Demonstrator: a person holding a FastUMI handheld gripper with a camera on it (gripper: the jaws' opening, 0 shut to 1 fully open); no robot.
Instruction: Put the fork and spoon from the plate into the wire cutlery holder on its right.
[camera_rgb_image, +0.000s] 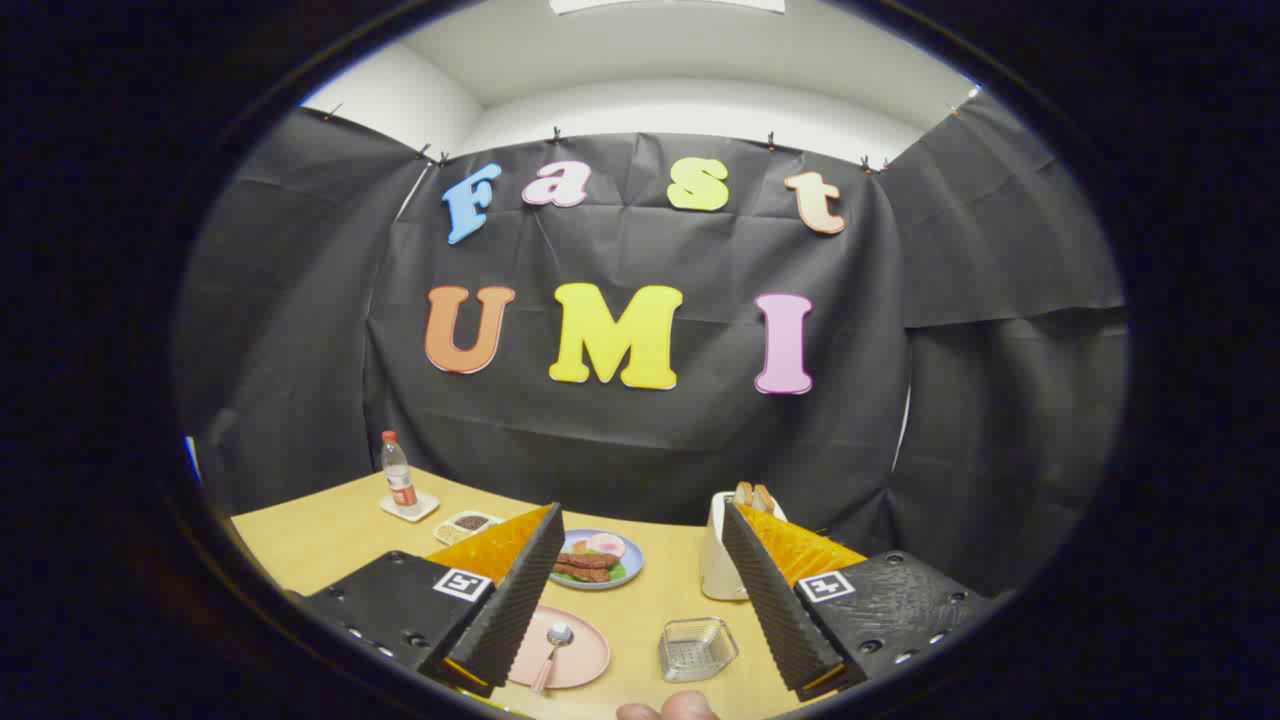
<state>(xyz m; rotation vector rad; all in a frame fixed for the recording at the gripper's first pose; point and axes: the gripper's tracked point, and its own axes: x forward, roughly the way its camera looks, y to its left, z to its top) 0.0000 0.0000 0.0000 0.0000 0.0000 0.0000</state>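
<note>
A pink plate (585, 660) lies on the wooden table between my fingers, close to the left one. On it rests a spoon (553, 645), bowl pointing away from me; the left finger (505, 600) hides the plate's left part, and I cannot make out a fork. To the plate's right stands the low wire cutlery holder (697, 648), which looks empty. My gripper (640, 610) hangs open above the table with nothing between its fingers, the plate and holder just ahead and below.
Beyond the pink plate is a blue plate of food (598, 558). A white toaster (722, 550) with bread stands behind the holder. A water bottle (398, 475) on a coaster and a small dish (468, 523) sit far left. A fingertip (668, 708) shows near me.
</note>
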